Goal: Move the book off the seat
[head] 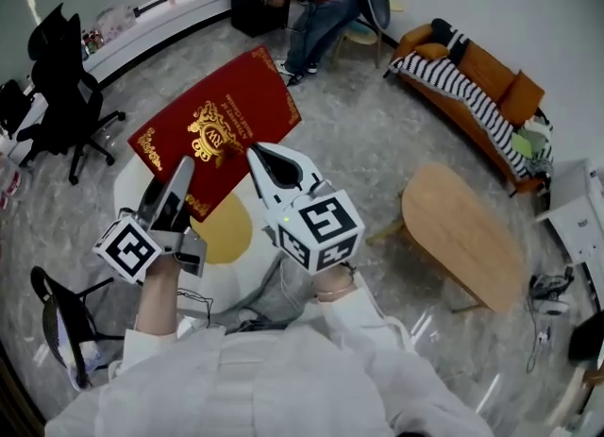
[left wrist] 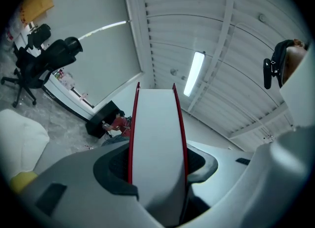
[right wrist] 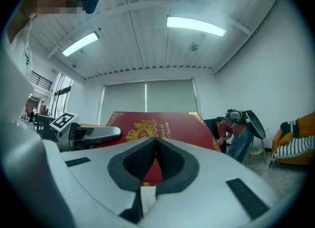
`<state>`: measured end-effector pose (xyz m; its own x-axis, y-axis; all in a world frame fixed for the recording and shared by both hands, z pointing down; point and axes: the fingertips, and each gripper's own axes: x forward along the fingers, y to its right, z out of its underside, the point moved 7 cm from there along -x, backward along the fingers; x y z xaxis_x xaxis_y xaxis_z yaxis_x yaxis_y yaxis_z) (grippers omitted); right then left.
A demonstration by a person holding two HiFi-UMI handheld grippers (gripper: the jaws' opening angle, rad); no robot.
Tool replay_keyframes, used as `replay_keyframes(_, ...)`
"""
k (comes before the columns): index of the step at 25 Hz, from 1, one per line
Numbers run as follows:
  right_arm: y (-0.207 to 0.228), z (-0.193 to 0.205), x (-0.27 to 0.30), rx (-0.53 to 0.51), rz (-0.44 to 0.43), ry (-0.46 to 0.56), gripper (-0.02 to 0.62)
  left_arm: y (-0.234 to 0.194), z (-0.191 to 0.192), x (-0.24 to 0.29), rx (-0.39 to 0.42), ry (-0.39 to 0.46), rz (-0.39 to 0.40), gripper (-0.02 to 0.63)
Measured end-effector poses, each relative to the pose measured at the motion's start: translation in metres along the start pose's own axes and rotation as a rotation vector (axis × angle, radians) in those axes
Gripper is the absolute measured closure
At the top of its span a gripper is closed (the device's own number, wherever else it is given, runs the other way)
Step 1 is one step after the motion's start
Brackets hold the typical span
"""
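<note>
A dark red book [head: 217, 128] with gold ornament is held up in the air, tilted, above a white seat [head: 125, 178] that has a yellow cushion [head: 225, 232]. My left gripper [head: 181, 171] is shut on the book's near lower edge. In the left gripper view the white page block [left wrist: 157, 133] stands between the jaws, with the red covers against them. My right gripper [head: 255, 154] is shut on the book's near right edge. In the right gripper view the cover [right wrist: 162, 126] rises past the jaws, and the left gripper [right wrist: 93, 133] shows at the left.
A wooden oval table [head: 462, 232] stands to the right, and an orange sofa [head: 477, 76] with a striped blanket is behind it. Black office chairs [head: 61, 76] stand at the left. A person [head: 311, 1] in a red top is at the back.
</note>
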<state>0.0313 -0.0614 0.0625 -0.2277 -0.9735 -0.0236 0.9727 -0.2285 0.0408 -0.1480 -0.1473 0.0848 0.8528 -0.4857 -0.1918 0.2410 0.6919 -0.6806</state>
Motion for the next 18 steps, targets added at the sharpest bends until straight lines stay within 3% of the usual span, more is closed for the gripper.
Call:
replay_keyframes(7,0.081,-0.018,-0.028,0.014,0.117,0.011,0.583,0.027,0.026,0.093,-0.014,-0.093,0.087,0.367)
replay_keyframes(18,0.205,-0.015,-0.115,0.048,0.296,0.052,0.583,0.088,0.127,0.199,-0.028,-0.248,0.182,0.367)
